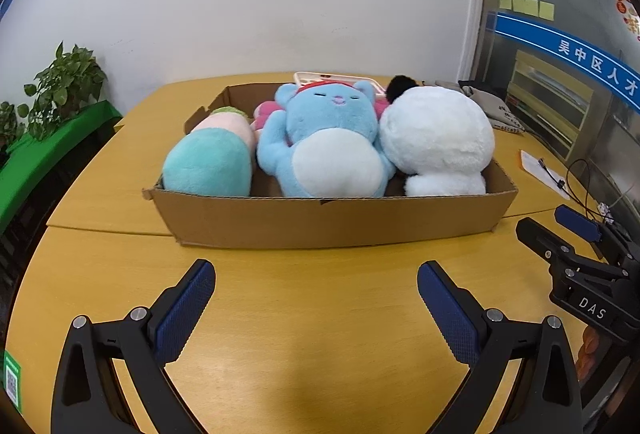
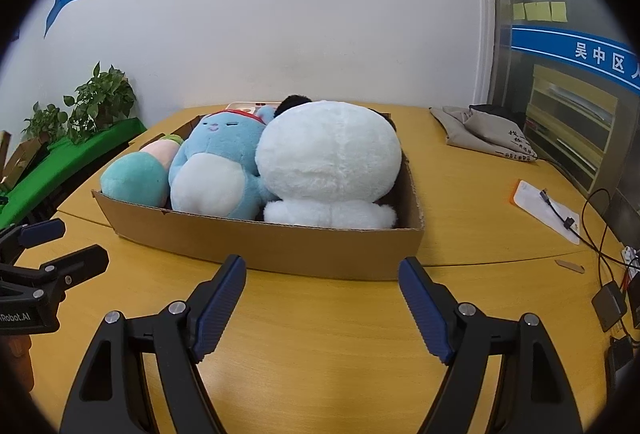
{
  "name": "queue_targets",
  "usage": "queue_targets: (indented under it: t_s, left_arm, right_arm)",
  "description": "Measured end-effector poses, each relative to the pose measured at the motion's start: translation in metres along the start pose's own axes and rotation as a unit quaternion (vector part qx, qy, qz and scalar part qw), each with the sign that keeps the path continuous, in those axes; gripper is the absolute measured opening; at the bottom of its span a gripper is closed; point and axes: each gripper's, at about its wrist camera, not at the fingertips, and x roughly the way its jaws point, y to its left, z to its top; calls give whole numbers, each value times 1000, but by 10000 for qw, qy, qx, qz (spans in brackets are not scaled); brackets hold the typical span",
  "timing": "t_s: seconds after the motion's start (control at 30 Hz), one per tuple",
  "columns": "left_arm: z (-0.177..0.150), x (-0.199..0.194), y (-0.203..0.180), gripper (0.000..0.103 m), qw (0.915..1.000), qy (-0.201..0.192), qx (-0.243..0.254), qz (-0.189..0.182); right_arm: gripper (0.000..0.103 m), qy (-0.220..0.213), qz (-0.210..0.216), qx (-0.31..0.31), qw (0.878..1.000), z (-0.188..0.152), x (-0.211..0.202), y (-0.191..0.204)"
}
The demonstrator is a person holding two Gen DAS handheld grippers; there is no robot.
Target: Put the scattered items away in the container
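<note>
Both grippers' jaws wide apart, empty, above table [image 1: 320, 334].

Brown cardboard box [image 1: 332, 222] on a yellow wood-grain desk [image 1: 304, 314]; inside, left to right: teal-and-pink plush [image 1: 210, 162], blue plush with white belly [image 1: 332, 142], white plush [image 1: 436, 138]. Fingers [image 1: 188, 318]: blue, textured.

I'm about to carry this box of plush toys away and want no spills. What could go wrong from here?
1. The white plush and blue plush stand well above the cardboard box rim, so tilting could tip them out.
2. The box walls look low and thin; lifting by one side may bend them.
3. Cables lie to the right of the box and could snag.
</note>
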Motion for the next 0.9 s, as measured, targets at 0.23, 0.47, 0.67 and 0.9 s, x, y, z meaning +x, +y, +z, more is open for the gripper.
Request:
queue_targets:
  t_s: [0.23, 0.47, 0.67, 0.9]
  left_arm:
    - [0, 4, -1, 102, 10000, -12, -27, -41]
    - [-2, 13, -9, 102, 9997, 159, -24, -157]
    - [-8, 12, -2, 102, 9992, 231, -149, -284]
    - [-7, 14, 4, 102, 9992, 188, -262, -216]
  right_arm:
    - [79, 90, 57, -108, 9999, -5, -1, 5]
    - [79, 261, -40, 3, 9997, -12, 5, 3]
    - [79, 271, 109, 22, 9996, -13, 14, 15]
    - [79, 314, 128, -116, 9994, -14, 15, 19]
